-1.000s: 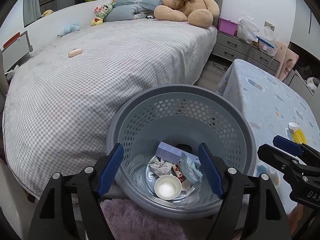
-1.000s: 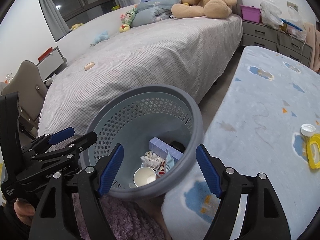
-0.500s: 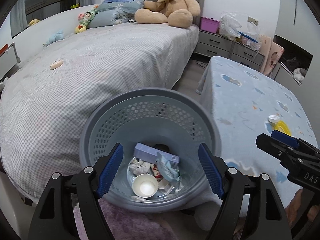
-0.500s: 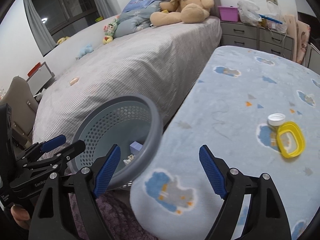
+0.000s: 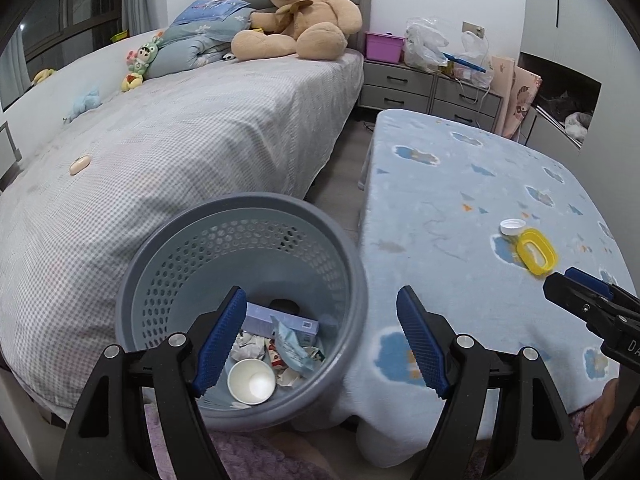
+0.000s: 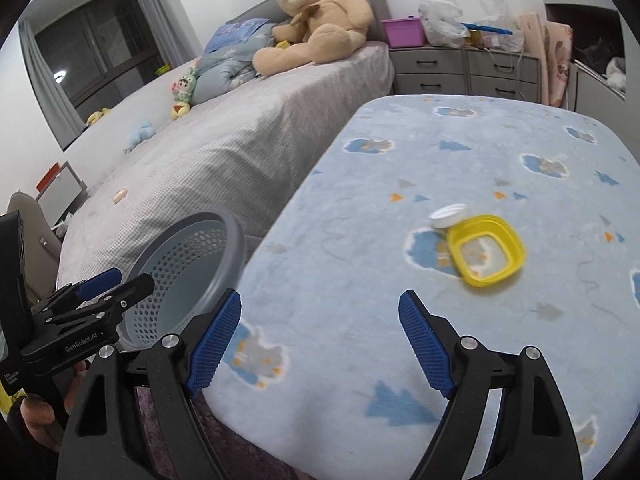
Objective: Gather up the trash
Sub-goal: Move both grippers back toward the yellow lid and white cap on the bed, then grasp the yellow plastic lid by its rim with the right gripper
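trash (image 5: 276, 344) lay in the grey basket (image 5: 348, 280) beside the worktop (image 5: 460, 208) in the left view, left gripper (image 5: 320, 338) fingers open and empty. right view: right gripper (image 6: 320, 342) fingers apart, empty, near a yellow lid (image 6: 485, 250) and white cap (image 6: 448, 215) on the worktop.

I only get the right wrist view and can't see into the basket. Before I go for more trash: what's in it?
Observer: A paper cup, a box and wrappers lie at the bottom of the basket.
Operator: Is the left gripper carrying anything?
Observer: No. The left gripper is open, with nothing between its fingers.
Operator: Is there room for more?
Observer: Yes. The trash covers only the bottom, and the perforated wall above it is bare.
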Action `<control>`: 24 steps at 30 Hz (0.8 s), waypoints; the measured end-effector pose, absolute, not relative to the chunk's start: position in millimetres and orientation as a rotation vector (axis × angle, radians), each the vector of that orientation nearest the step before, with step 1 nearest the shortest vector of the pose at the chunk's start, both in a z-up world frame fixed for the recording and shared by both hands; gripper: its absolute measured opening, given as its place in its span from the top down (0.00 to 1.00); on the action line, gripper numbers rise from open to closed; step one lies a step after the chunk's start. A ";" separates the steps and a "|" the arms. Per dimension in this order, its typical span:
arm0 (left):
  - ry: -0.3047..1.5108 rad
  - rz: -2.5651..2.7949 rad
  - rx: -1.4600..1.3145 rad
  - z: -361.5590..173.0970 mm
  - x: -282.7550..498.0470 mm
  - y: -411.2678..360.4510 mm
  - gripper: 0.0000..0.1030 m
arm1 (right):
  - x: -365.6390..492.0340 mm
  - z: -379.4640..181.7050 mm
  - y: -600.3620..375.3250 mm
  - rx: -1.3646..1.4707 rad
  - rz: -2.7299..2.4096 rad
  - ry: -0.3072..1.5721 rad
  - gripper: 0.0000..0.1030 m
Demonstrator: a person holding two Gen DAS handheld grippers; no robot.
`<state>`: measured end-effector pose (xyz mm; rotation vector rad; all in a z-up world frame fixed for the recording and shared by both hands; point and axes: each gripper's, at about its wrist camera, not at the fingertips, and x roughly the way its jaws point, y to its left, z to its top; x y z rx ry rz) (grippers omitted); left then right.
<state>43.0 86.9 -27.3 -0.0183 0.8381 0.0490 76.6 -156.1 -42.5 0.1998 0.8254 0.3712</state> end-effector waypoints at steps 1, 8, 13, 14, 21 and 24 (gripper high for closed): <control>0.837 0.044 -0.016 -27.2 44.0 80.8 0.28 | 75.7 -42.9 -162.4 0.201 0.364 0.824 0.23; 0.854 -0.007 -0.004 -32.3 55.2 35.1 0.28 | 73.3 -51.0 -217.7 0.202 0.295 0.828 0.23; 0.868 -0.047 0.026 -39.6 62.4 0.8 0.28 | 76.7 -61.3 -252.5 0.196 0.246 0.847 0.23; 0.871 -0.054 0.030 -41.4 64.3 -5.8 0.28 | 78.7 -63.3 -257.8 0.192 0.241 0.852 0.23; 0.895 -0.076 0.038 -53.0 74.2 -36.2 0.28 | 105.6 -78.0 -273.2 0.165 0.251 0.893 0.23; 0.906 -0.076 0.049 -57.4 78.0 -43.2 0.28 | 120.4 -81.6 -268.5 0.133 0.271 0.902 0.23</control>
